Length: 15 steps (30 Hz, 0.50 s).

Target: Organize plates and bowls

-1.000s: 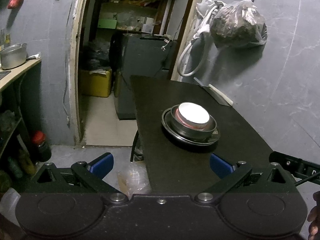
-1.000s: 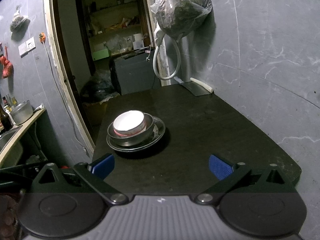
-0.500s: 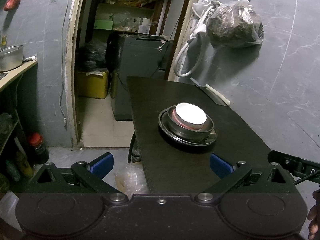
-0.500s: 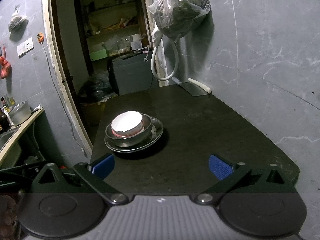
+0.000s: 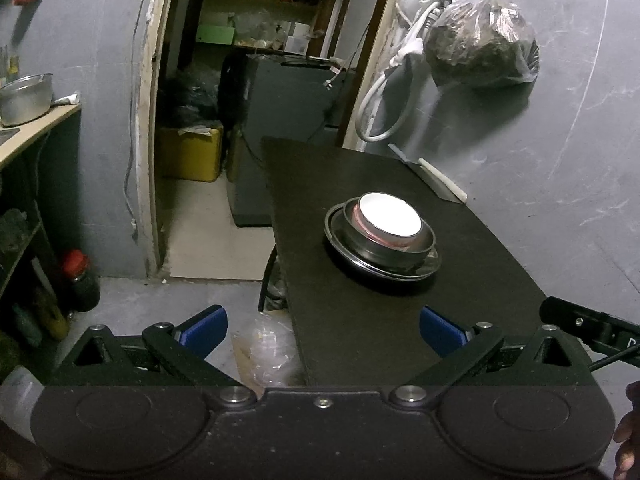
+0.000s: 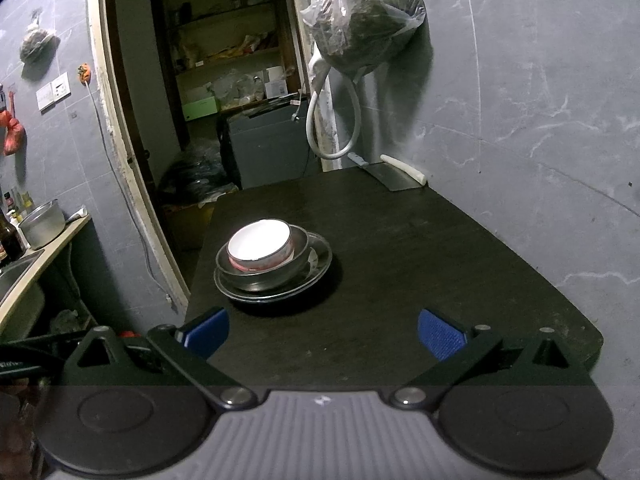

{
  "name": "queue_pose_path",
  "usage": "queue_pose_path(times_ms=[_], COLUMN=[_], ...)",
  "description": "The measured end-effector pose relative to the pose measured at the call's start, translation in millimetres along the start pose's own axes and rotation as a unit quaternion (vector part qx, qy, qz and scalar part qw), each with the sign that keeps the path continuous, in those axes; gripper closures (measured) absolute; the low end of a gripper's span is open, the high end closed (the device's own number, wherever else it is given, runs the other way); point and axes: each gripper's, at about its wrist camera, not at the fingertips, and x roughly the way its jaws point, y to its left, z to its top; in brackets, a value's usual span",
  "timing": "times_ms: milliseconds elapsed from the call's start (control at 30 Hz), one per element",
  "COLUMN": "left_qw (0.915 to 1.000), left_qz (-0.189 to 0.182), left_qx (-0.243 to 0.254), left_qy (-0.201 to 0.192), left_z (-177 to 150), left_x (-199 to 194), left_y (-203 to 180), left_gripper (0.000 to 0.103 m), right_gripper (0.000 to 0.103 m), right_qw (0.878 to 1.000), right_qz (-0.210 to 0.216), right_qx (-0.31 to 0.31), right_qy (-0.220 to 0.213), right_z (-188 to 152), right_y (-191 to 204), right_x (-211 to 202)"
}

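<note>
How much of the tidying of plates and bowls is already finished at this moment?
Done, it seems: the white bowl sits inside the metal bowl, which rests on the metal plate, one stack on the black table. In hand: nothing; the left gripper and right gripper are open and empty. Left: no other loose dish is visible.

The left gripper [image 5: 323, 330] fills the bottom of its view: a matte black body with two shallow round discs, silver pivot screws, black triangular linkage arms and blue ribbed pads [image 5: 440, 330] on the fingers. At the lower right edge sit a black bar with a thin cable and part of a hand [image 5: 628, 438]. The right gripper [image 6: 323, 330] has the same black arms, silver screws and blue pads [image 6: 440, 334], but a grey ribbed centre plate with a small white mark at bottom centre
</note>
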Motion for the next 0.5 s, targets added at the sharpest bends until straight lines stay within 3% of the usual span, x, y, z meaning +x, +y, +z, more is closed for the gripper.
queue_pose_path(times_ms=[500], left_qw=[0.9998], left_qz=[-0.016], left_qx=[0.002], left_qy=[-0.008], left_z=[1.3], left_x=[-0.1], left_y=[-3.9], left_gripper=[0.001], right_gripper=[0.000], right_qw=[1.000], right_qz=[-0.001], right_qx=[0.000], right_qy=[0.002], right_z=[-1.0], right_y=[-3.0], right_x=[5.1])
